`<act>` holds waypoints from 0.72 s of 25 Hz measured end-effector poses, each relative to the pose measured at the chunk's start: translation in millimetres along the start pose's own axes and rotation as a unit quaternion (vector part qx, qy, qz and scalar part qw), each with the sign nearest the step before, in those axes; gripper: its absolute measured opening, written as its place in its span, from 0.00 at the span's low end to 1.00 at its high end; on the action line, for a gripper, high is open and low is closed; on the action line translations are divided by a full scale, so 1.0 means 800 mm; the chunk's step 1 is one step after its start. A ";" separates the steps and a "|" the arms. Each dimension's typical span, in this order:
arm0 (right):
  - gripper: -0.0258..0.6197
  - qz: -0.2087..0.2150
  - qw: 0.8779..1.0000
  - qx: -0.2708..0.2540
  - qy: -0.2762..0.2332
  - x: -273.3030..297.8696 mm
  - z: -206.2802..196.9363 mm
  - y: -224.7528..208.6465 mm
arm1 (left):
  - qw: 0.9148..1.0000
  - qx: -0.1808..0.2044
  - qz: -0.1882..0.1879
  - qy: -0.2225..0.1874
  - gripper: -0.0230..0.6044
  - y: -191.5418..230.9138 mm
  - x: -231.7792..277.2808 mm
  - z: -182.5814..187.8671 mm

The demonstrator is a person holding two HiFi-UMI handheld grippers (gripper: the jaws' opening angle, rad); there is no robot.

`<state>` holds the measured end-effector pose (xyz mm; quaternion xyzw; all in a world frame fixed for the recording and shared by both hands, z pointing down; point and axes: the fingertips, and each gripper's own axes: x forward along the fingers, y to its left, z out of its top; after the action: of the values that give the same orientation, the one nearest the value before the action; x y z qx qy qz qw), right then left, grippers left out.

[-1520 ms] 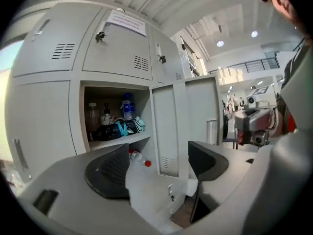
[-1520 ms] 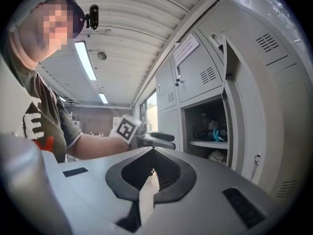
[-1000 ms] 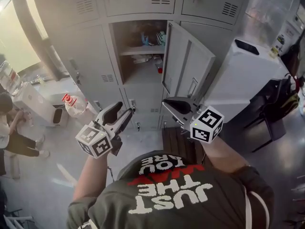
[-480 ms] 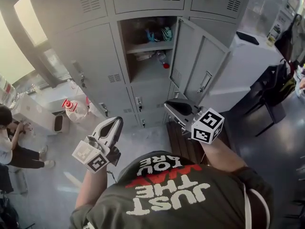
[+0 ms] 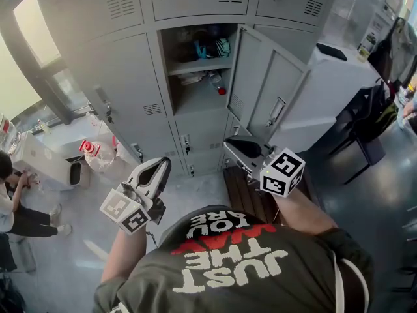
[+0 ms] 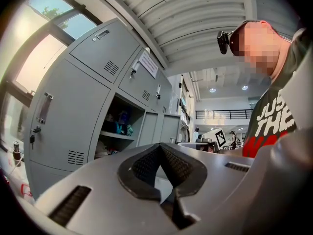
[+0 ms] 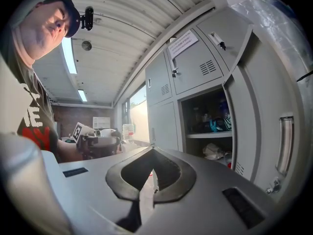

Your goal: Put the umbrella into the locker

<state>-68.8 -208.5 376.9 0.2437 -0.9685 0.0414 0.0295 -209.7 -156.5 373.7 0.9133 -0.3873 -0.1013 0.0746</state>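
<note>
Locker bank [image 5: 124,64]: compartment [image 5: 195,77] gaping ahead of tongs.
Left tongs [image 5: 161,166]: jaws just closed, nothing held.
Right tongs [image 5: 232,147]: together, empty.
Umbrella: unseen, ungripped.

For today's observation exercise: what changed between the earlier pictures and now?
The left grey tool closed its jaws on nothing and drew back toward the person. The right grey tool stayed shut and empty; the grey metal locker door stayed open.

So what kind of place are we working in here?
Looks like a locker area, probably in a workplace. A bank of grey metal lockers fills the wall, one open locker holds belongings on a shelf, and a black chair stands nearby.
</note>
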 end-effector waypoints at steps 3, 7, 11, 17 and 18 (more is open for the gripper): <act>0.09 0.002 1.000 -0.001 0.001 -0.003 -0.001 0.000 | 1.000 0.008 0.013 0.002 0.05 0.005 -0.001 -0.004; 0.09 0.004 1.000 -0.001 0.001 -0.006 -0.001 0.000 | 1.000 0.009 0.011 0.002 0.05 0.002 0.001 -0.004; 0.09 0.006 1.000 -0.002 -0.001 -0.009 -0.001 -0.001 | 1.000 0.007 0.007 -0.001 0.05 -0.003 0.005 -0.001; 0.09 0.010 1.000 -0.002 0.000 -0.008 -0.002 -0.002 | 1.000 -0.002 -0.010 -0.001 0.05 -0.013 0.012 0.000; 0.09 0.010 1.000 -0.002 0.000 -0.008 -0.002 -0.002 | 1.000 -0.003 -0.011 -0.001 0.05 -0.014 0.012 -0.001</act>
<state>-62.1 -206.9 378.3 0.2335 -0.9711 0.0402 0.0296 -195.4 -155.9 370.5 0.9171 -0.3773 -0.1039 0.0756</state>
